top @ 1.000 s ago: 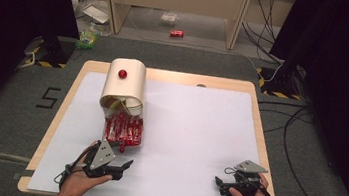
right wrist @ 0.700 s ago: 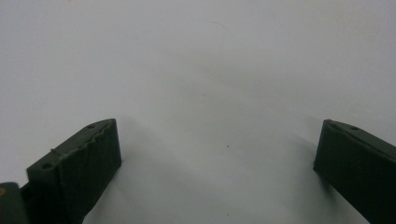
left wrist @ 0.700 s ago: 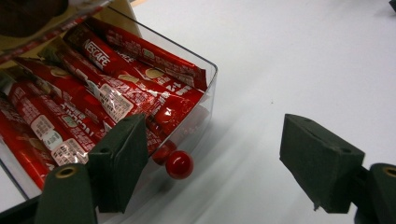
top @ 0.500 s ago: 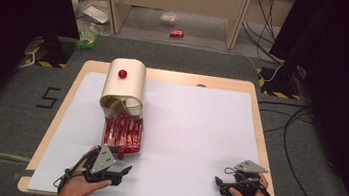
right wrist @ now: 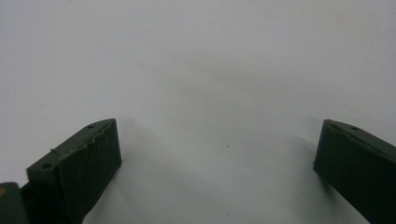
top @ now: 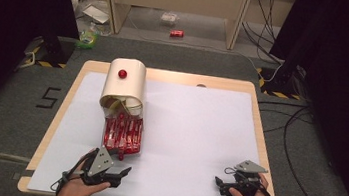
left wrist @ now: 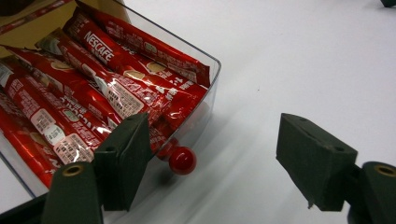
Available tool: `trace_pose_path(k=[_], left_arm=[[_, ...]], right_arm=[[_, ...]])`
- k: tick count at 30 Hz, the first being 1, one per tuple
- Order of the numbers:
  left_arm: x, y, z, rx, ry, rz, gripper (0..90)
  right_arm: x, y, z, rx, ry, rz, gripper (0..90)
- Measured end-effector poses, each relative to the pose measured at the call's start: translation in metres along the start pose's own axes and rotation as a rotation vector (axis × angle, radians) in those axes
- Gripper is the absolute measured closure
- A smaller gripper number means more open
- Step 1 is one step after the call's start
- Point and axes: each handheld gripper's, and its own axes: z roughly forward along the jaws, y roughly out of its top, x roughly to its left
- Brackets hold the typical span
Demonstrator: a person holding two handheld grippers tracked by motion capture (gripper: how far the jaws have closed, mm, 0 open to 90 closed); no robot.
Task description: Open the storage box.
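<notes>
A cream box [top: 124, 84] with a red knob on top lies at the table's back left. Its clear drawer [top: 123, 133] is pulled out toward me and holds several red Nescafe sachets [left wrist: 93, 88]. A small red knob [left wrist: 182, 160] sits on the drawer's front wall. My left gripper [top: 120, 172] [left wrist: 217, 163] is open just in front of the drawer. Its jaws have just closed a little; the knob stands close to the left-hand jaw and neither pad presses it. My right gripper [top: 220, 184] [right wrist: 217, 158] rests open over bare white table at the front right.
The white table top [top: 194, 125] stretches between and beyond the two grippers, with a wooden rim around it. On the floor behind the table lie a red can [top: 176, 33], loose litter and cables.
My left gripper has slipped slightly toward the table's near edge, in front of the drawer. The right gripper has not moved.
</notes>
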Motion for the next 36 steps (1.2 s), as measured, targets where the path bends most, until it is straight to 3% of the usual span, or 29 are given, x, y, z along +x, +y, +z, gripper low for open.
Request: trace_pose_path(k=[6,15,22,29,36], left_arm=[[0.000,0.002,-0.005,0.033,0.012,0.015,27.9],[-0.001,0.002,-0.007,0.036,0.002,0.003,29.2],[-0.005,0.003,-0.011,0.062,-0.004,0.024,29.5],[-0.005,0.004,-0.017,0.066,-0.039,0.008,29.6],[-0.004,0.004,-0.017,0.057,-0.045,-0.006,29.6]], right_arm=[[0.000,0.000,0.000,0.000,0.000,0.001,0.9],[0.000,0.000,0.000,0.000,0.000,0.000,0.9],[0.000,0.000,0.000,0.000,0.000,0.000,0.9],[0.000,0.000,0.000,0.000,0.000,0.000,0.9],[0.000,0.000,0.000,0.000,0.000,-0.001,0.9]])
